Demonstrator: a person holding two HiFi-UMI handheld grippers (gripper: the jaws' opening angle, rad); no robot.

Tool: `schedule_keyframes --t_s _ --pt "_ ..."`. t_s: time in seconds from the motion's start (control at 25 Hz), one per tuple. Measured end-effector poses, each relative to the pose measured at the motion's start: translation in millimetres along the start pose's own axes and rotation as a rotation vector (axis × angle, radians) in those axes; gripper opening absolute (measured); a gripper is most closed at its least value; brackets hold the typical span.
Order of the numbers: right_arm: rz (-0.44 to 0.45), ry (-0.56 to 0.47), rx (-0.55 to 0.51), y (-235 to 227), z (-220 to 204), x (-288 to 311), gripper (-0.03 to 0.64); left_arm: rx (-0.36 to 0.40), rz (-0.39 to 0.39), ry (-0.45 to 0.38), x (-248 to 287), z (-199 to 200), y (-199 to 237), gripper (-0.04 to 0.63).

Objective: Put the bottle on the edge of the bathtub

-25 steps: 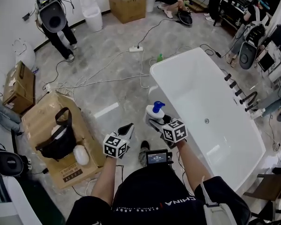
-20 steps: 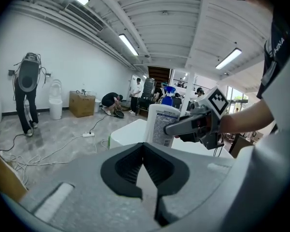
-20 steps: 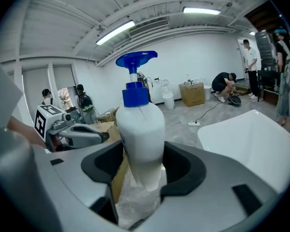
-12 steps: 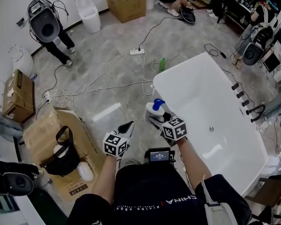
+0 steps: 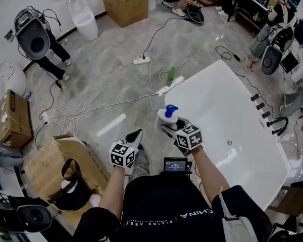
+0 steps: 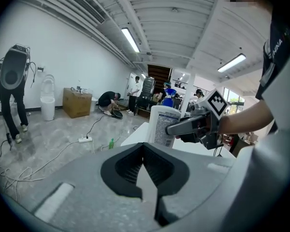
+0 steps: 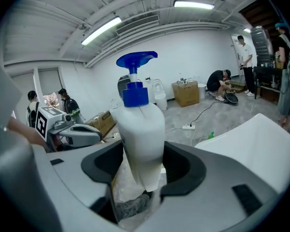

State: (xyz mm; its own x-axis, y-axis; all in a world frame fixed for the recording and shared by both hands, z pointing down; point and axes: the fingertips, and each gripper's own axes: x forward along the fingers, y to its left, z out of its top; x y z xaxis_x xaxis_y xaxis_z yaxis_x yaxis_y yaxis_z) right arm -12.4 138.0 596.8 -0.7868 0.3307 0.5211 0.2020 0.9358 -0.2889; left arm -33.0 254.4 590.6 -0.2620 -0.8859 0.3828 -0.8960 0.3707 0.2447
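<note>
A white bottle (image 5: 166, 116) with a blue pump stands upright between the pads of my right gripper (image 5: 166, 127), which is shut on its body. It hangs over the floor just off the near left corner of the white bathtub (image 5: 192, 77). In the right gripper view the bottle (image 7: 140, 124) fills the middle, with the tub (image 7: 253, 134) to the right. My left gripper (image 5: 137, 136) hovers left of the bottle, jaws together and empty. The left gripper view shows the bottle (image 6: 163, 125) in the right gripper (image 6: 193, 124).
Cables and a power strip (image 5: 141, 60) run over the grey floor. A green bottle (image 5: 170, 75) stands by the tub's far corner. An open cardboard box (image 5: 45, 168) with a black bag lies at left. Black taps (image 5: 265, 110) line the tub's right side. People stand at the back.
Both grippers and the bottle have travelled forward together over the floor. The tub's corner now lies closer to the bottle, and the cardboard box has slid back to the lower left.
</note>
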Motion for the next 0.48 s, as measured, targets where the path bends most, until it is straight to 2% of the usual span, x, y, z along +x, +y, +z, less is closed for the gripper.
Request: schedule_keyframes --t_s 0.48 --pt "-0.122 -0.055 0.091 -59.4 111.5 122.8 0.262 0.071 -0.117 0.052 71.5 78.3 158.9 0.009"
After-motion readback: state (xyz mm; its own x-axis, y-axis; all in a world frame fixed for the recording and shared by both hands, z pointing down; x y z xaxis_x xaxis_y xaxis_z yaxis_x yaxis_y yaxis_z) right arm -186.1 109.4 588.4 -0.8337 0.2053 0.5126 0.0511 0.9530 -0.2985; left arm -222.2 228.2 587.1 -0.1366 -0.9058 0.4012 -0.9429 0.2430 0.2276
